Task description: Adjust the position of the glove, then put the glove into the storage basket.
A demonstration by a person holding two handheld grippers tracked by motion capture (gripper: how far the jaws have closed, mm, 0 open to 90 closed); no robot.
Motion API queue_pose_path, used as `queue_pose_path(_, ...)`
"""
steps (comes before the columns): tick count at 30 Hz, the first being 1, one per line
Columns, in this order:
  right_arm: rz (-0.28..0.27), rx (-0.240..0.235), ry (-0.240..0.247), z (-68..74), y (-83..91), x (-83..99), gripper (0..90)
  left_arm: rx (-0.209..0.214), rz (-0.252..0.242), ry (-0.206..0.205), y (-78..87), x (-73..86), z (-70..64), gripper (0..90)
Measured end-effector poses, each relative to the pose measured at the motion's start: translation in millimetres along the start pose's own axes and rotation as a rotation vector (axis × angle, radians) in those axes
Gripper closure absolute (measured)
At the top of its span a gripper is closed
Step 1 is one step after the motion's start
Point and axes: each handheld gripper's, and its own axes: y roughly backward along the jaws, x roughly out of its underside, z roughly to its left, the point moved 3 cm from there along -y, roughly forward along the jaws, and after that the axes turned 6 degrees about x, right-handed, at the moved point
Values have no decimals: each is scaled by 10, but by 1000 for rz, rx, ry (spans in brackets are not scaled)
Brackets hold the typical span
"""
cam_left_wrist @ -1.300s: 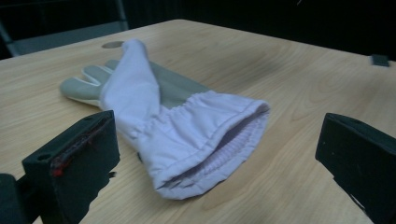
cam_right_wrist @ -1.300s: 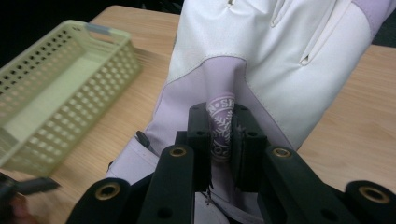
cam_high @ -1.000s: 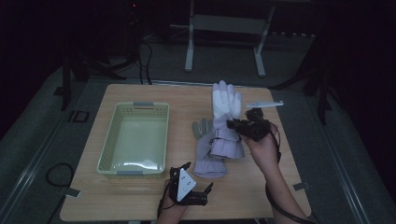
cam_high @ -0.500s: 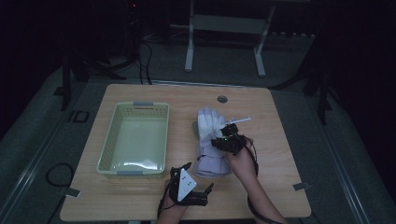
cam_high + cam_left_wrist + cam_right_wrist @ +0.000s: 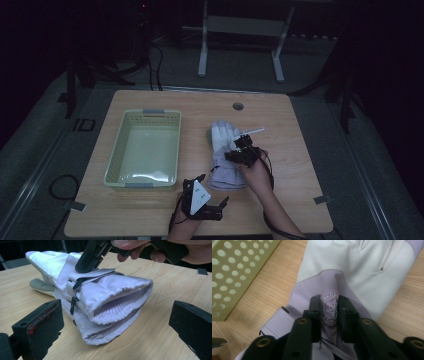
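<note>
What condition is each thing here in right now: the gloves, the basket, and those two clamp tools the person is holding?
gloves: stacked flat on the table, cuffs gaping open toward the person.
basket: upright, nothing in it.
right gripper: pinched shut on a fold of the top glove's back, at its snowflake badge.
left gripper: jaws wide apart, holding nothing, facing the cuffs.
table: level, carrying everything.

I'm looking down on a light wooden counter [image 5: 300,200] with rounded corners and a small round grommet hole [image 5: 238,106] near its far edge. It stands on a grey carpeted floor [image 5: 370,165], very dim all round. A black cable [image 5: 59,186] loops on the floor beside the counter. Beyond the far edge stands a pale metal frame [image 5: 240,30] on two legs, and the room behind it falls away into darkness. Light falls mostly on the counter.
</note>
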Motion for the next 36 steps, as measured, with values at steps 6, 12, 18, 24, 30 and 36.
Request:
queue_pose_path(6,-28,-17,31,20,33,-1,625,12,-1,16,-4,-1,16,0)
queue_pose_path(12,-80,-63,89,-108,164,11,387,31,-23,-10,-9,-6,-5,0)
queue_pose_path(18,-108,-188,141,-237,245,93,187,52,-14,6,-19,-9,19,0)
queue_pose_path(24,-208,-184,260,-399,302,183,139,62,14,4,-47,-14,13,0)
queue_pose_path(30,-252,-170,285,-552,437,242,136,131,44,40,-58,-38,-4,0)
queue_pose_path(36,-304,-84,370,-663,627,295,132,180,71,103,-12,-216,13,0)
